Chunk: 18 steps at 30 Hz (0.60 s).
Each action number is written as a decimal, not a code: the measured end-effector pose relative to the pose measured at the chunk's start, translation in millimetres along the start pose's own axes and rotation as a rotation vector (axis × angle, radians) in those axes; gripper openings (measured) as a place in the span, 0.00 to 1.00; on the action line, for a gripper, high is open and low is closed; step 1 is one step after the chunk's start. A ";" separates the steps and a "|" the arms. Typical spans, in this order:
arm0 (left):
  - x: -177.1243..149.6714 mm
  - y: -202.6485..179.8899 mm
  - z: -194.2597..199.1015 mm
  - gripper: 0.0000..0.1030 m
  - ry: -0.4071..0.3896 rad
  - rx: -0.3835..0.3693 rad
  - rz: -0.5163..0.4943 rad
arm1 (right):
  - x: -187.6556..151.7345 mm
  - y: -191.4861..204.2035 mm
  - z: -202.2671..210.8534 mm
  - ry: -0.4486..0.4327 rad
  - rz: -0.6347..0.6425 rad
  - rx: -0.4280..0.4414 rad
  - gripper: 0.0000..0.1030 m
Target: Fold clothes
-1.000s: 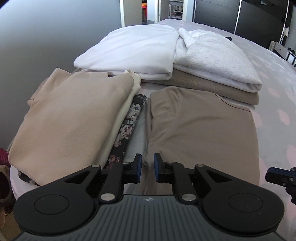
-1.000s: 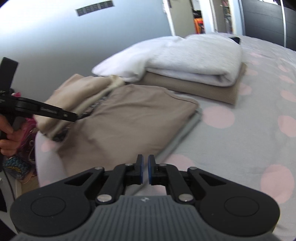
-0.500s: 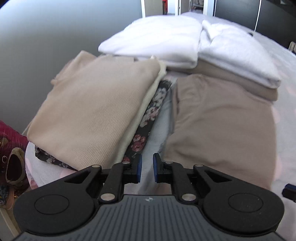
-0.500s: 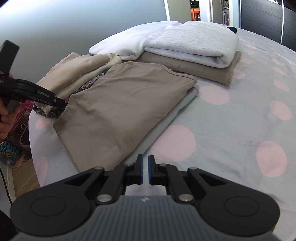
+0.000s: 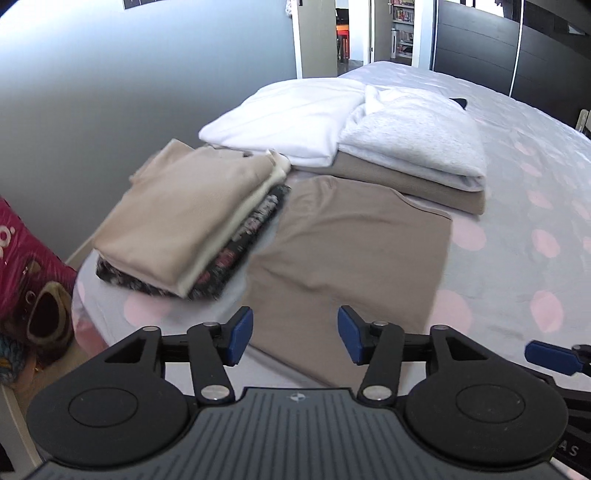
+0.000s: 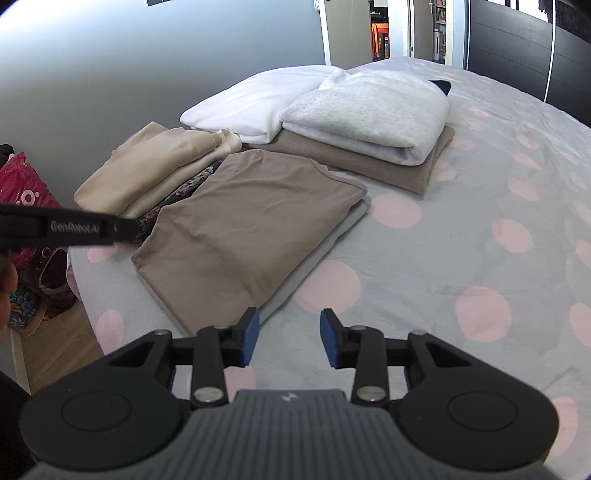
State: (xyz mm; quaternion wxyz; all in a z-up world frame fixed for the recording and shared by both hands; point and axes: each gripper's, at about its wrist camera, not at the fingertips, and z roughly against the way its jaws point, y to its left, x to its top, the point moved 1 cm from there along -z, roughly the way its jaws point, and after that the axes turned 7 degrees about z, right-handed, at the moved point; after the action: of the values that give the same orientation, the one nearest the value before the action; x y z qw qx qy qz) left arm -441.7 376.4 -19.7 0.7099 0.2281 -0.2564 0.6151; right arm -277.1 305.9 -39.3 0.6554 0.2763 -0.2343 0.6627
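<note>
Taupe folded garment (image 5: 351,243) lies flat on the bed (image 6: 480,229), stacks at 10 and 12 o'clock. Left gripper (image 5: 295,341) and right gripper (image 6: 289,338) fingers spread, holding nothing.

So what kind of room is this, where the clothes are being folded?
Most likely a bedroom. Folded clothes lie on a wide bed with a grey cover dotted pink, dark sliding wardrobe doors run along the far side, and a doorway opens onto another room.

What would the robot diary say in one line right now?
left gripper: open, empty | right gripper: open, empty | brown shirt: folded flat on bed
</note>
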 end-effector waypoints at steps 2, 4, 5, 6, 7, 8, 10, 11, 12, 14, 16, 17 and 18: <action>-9.1 -8.8 6.8 0.51 -0.002 -0.004 0.012 | -2.2 -3.3 8.6 -0.009 0.000 -0.011 0.43; -15.1 -14.3 12.1 0.54 -0.005 -0.004 0.029 | -4.1 -5.5 14.8 -0.014 0.004 -0.023 0.46; -18.2 -17.1 14.7 0.55 -0.007 -0.004 0.038 | -4.7 -6.4 16.7 -0.015 0.003 -0.026 0.46; -21.2 -19.8 17.3 0.55 -0.008 -0.004 0.047 | -5.3 -7.3 18.6 -0.016 0.002 -0.029 0.47; -24.1 -22.1 19.9 0.56 -0.008 -0.005 0.055 | -5.9 -8.2 20.5 -0.017 0.002 -0.032 0.47; -26.6 -23.3 21.9 0.56 -0.006 -0.008 0.062 | -6.4 -9.1 22.4 -0.018 0.001 -0.036 0.47; -31.3 -25.0 23.9 0.56 -0.001 -0.008 0.077 | -7.6 -10.9 26.2 -0.020 -0.001 -0.042 0.47; -33.6 -25.0 24.2 0.56 0.002 -0.004 0.084 | -8.3 -11.2 27.8 -0.020 -0.001 -0.045 0.47; -35.7 -25.0 24.2 0.56 0.005 0.000 0.088 | -9.2 -10.6 28.8 -0.019 0.003 -0.048 0.47; -39.8 -26.7 23.4 0.56 0.020 0.003 0.077 | -10.9 -9.3 29.9 -0.015 0.009 -0.051 0.47; -44.0 -29.0 22.6 0.56 0.038 0.004 0.063 | -12.8 -8.2 30.0 -0.007 0.011 -0.052 0.47; -45.8 -30.0 22.4 0.56 0.044 0.003 0.059 | -13.9 -7.7 29.6 -0.003 0.010 -0.053 0.47; -46.9 -30.8 22.7 0.56 0.048 0.001 0.058 | -15.0 -7.2 29.1 0.001 0.009 -0.054 0.47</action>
State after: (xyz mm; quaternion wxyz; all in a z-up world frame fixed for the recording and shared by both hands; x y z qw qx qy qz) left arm -418.3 322.2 -32.9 0.6978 0.2059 -0.2455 0.6407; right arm -268.3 275.5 -28.3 0.6597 0.2570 -0.2532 0.6593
